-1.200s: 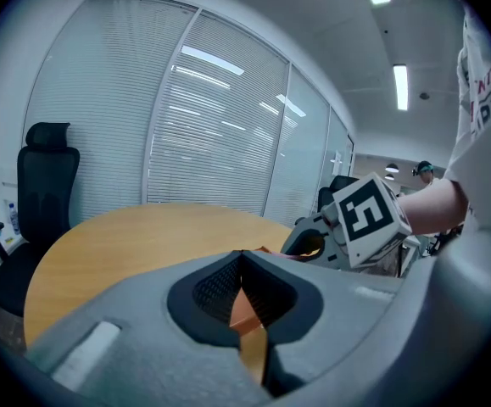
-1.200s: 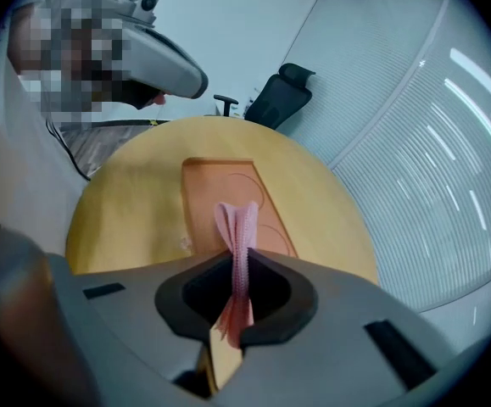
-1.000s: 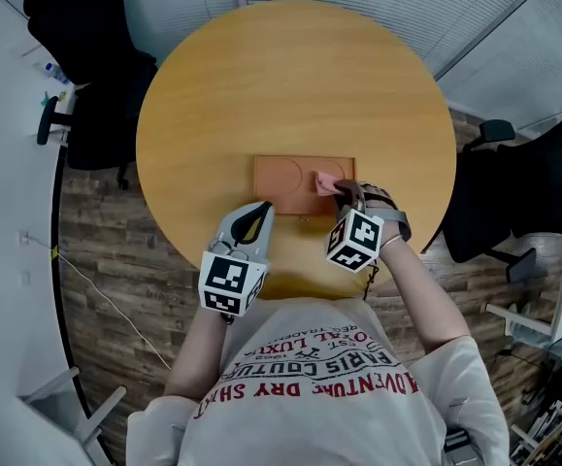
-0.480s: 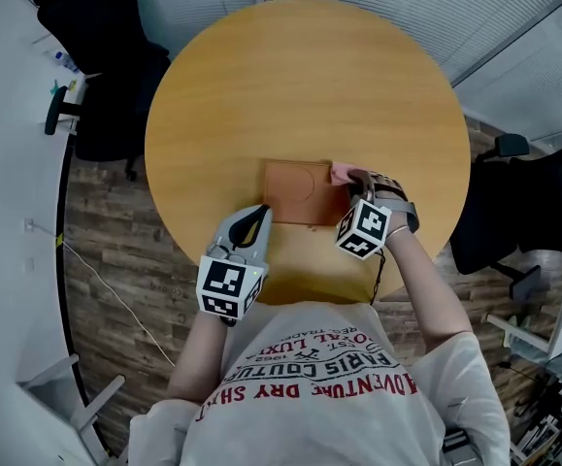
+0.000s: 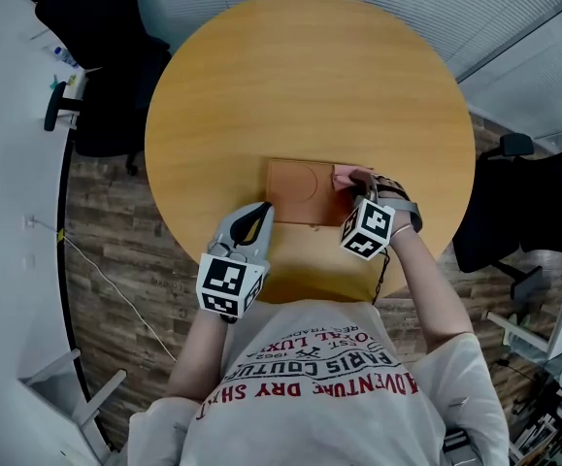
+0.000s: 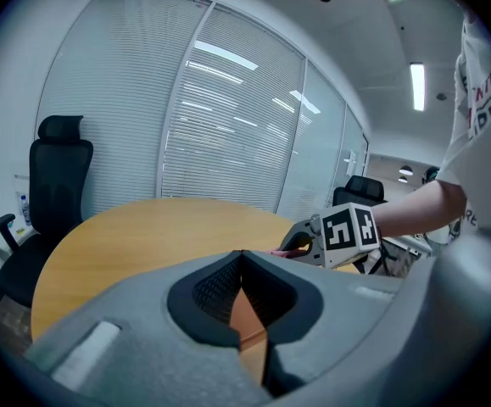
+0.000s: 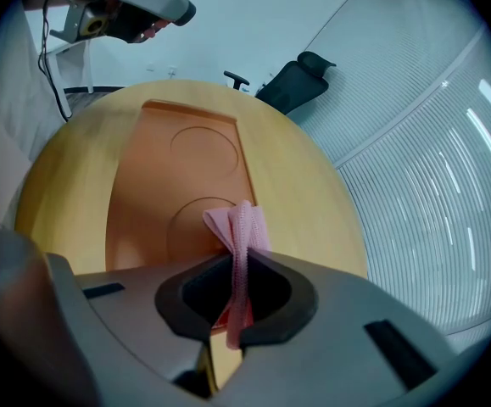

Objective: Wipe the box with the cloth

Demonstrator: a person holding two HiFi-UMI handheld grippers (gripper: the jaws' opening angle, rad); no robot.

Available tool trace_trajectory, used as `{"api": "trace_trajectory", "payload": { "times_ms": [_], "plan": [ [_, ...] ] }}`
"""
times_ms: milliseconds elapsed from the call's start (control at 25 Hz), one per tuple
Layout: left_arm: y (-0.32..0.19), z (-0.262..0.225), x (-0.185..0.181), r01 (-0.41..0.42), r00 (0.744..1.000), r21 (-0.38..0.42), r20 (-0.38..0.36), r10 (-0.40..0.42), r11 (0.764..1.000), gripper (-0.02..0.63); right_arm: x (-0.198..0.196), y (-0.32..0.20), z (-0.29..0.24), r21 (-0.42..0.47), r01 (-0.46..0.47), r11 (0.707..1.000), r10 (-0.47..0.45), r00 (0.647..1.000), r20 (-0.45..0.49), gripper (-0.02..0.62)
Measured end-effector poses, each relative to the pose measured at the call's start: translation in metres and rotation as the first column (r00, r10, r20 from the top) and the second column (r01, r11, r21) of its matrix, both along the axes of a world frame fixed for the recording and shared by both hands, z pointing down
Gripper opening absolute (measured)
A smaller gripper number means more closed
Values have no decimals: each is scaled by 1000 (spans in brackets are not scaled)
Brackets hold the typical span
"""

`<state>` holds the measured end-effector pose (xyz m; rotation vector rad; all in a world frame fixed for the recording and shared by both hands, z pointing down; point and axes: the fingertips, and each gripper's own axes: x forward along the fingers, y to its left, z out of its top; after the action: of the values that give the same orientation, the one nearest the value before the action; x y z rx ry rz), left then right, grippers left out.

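A: So, where does the flat brown rectangular box [image 5: 298,191] sit?

B: On the round light-wood surface [image 5: 310,76], close to the edge nearest the person, with its long side running left to right. Two shallow circles are pressed into its top.

A: And the pink cloth [image 7: 240,231]?

B: Pinched in the right gripper [image 5: 360,187]. Its jaws are closed on a folded bunch of the fabric, which stands up between them and pokes out past the tips. The free end hangs over the box's right end, above the circle on that side.

A: Does the cloth touch the box?

B: It looks that way from the head view, where the pink shows right at the box's right end, but I cannot confirm contact.

A: What about the left gripper [image 5: 258,214]?

B: Its jaws are pressed together with nothing between them. It points toward the box, its tips just beside the near left corner.

A: Anything else around?

B: One black office chair [image 5: 101,66] stands left of the surface and a second black office chair [image 5: 538,207] stands right of it, both on the wood-plank floor [image 5: 115,250].
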<state>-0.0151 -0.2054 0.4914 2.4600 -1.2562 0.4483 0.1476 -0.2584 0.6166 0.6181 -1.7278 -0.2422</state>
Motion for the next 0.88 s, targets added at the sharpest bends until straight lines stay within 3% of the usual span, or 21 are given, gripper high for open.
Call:
{"api": "trace_trajectory", "payload": {
  "times_ms": [600,880],
  "plan": [
    [8,-13,12,-53,998,42,-33,54,998,9,-3,36,0,-116,-21,993,24,999,32,31],
    [20,-15,13,-65,997,50,-28,67,997,9,-4,56,-1,-116,-25,993,29,999,30,31]
  ]
}}
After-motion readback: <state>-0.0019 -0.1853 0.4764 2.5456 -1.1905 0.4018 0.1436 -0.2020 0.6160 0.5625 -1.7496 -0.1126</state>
